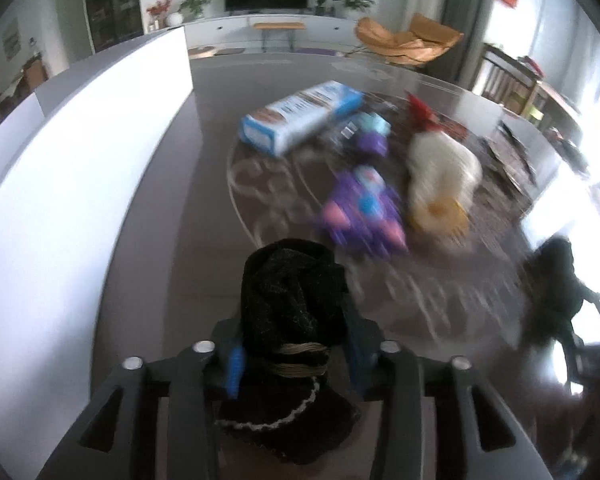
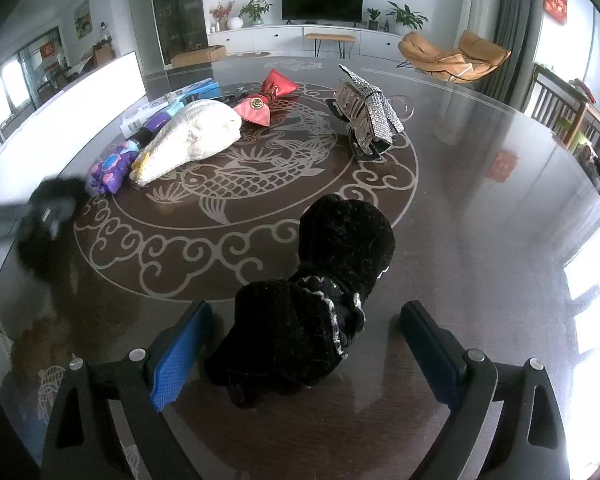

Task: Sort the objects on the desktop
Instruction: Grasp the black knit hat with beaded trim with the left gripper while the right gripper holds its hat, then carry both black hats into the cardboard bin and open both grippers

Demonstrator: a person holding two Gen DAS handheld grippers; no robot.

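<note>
Tabletop, dark glass with a pale fish-and-cloud inlay, carries the clutter: a blue-and-white box, a white knitted pouch, a purple toy, a red pouch and a rhinestone piece. The left hand-held gripper is clamped on a black fabric bow; that view is blurred, and soft cloth could slip from the pads if swung fast. The right hand-held gripper stands wide around a second black bow lying on the glass, pads clear of it. Closing off-centre might pinch only a loose fold and drop it.
</note>
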